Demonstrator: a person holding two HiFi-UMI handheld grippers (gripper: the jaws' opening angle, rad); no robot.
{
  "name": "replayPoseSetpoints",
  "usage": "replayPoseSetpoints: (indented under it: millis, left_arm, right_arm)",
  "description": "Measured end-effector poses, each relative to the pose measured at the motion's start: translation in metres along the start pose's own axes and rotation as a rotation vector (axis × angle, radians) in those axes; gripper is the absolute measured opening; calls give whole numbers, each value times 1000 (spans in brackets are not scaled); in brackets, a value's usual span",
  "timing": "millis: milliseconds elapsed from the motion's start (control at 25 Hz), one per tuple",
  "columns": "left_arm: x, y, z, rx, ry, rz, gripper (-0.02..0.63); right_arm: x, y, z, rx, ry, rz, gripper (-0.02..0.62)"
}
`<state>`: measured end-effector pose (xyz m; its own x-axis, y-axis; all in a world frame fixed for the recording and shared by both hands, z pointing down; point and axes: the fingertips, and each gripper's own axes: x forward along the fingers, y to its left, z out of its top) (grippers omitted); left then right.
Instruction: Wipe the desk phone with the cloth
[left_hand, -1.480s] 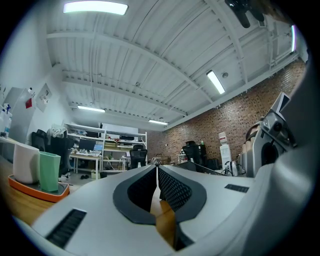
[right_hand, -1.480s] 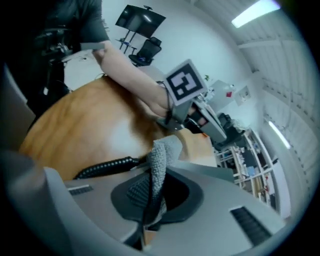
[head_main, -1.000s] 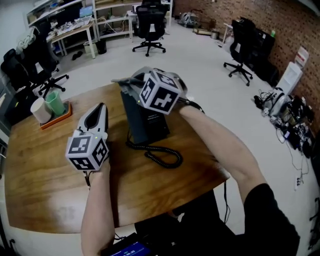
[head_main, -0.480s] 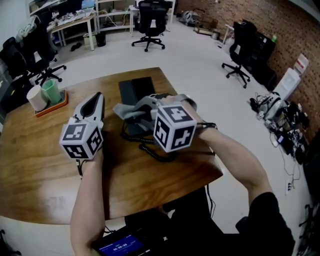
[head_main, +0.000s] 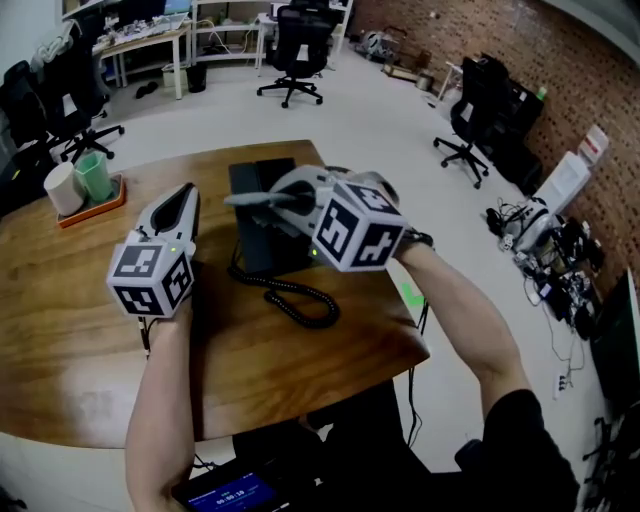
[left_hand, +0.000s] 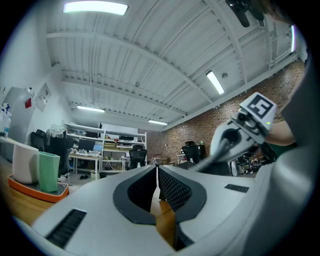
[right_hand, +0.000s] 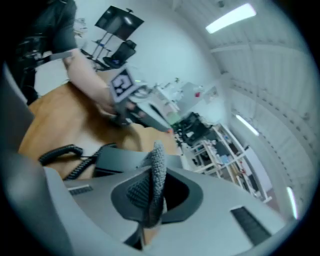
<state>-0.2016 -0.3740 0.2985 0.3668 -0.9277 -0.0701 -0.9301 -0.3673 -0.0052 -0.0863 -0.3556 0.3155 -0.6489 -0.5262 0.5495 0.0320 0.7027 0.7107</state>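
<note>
Up near the top middle of the frame, my right gripper (head_main: 243, 198) pinches the cloth (right_hand: 156, 172), which looks soft and floppy, over the hard desk phone (head_main: 265, 250) on the tabletop (head_main: 80, 290), and my left gripper (head_main: 187, 194) is pressed together, holding nothing.

Grey cloth (head_main: 262, 198) above black desk phone (head_main: 260, 245)

desk phone (head_main: 258, 178): middle of the frame, partly hidden behind right gripper (head_main: 262, 198)
cloth (right_hand: 159, 165): blurred, lower end hidden between fingers (right_hand: 137, 192)
table (head_main: 70, 300): cut off at left edge
</note>
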Motion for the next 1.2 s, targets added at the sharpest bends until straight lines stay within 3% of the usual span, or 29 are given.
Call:
replayPoseSetpoints:
  millis: [120, 240, 520, 920, 1040, 1120, 1200]
  left_arm:
    - [-1, 2, -1, -2, 0, 5, 0]
    - [-3, 1, -2, -7, -1, 8, 0]
    - [1, 0, 0, -2, -6, -3, 0]
    - [-1, -1, 1, -2, -1, 4, 0]
    - [0, -2, 0, -3, -3, 2, 0]
    - [1, -4, 0, -3, -4, -3, 0]
    - [1, -4, 1, -1, -3, -4, 0]
  right_arm:
    - [20, -71, -3, 126, 6, -181, 26]
    - [47, -94, -8, 145, 44, -206, 26]
    - [56, -57, -19, 61, 107, -98, 23]
    - [0, 74, -5, -137, 76, 113, 25]
    - [-17, 108, -8, -218, 95, 230, 25]
    - [-26, 113, -8, -226, 93, 291, 25]
    - [-23, 89, -4, -172, 65, 253, 25]
